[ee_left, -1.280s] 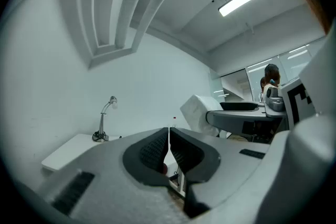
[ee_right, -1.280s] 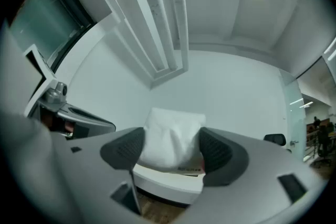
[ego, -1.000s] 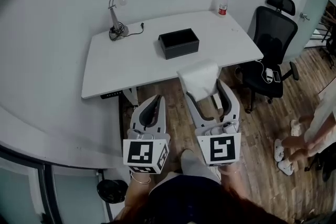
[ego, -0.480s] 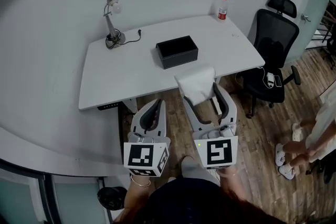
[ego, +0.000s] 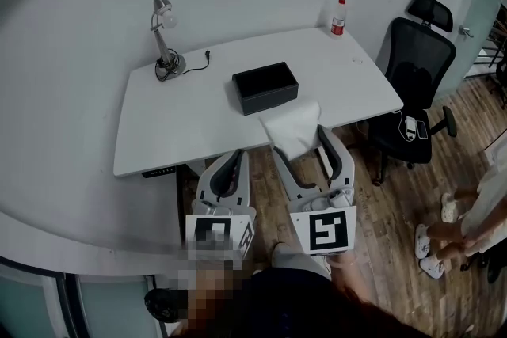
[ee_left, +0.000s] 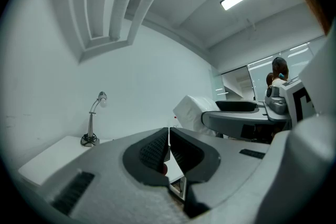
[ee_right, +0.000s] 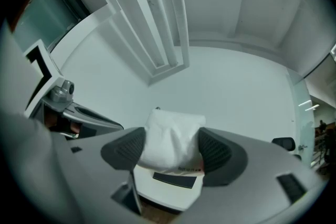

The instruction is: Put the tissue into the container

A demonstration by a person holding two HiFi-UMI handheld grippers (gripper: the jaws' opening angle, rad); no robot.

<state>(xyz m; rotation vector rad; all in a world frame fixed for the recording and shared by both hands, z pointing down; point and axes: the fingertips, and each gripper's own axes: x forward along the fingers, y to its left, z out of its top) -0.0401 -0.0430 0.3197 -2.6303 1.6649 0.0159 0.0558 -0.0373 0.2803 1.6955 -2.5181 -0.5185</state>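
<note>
White desk [ego: 190,115] against a pale wall, black container [ego: 265,88] at its centre. White tissue [ego: 291,127] clamped between the jaws of the right gripper [ego: 303,142], seemingly over the desk's near edge, just short of the container. Jaws of the left gripper [ego: 233,162] pressed together, holding nothing.

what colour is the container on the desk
The container is black; the head view shows it best.

A white tissue [ego: 291,127] sits between the grey jaws of the right gripper [ego: 299,140], whose ribbed pads [ee_right: 125,150] are black, with a black container [ego: 265,87] on a white table [ego: 182,115] beyond the jaws and a black-and-white square marker [ego: 326,229] behind them.
</note>
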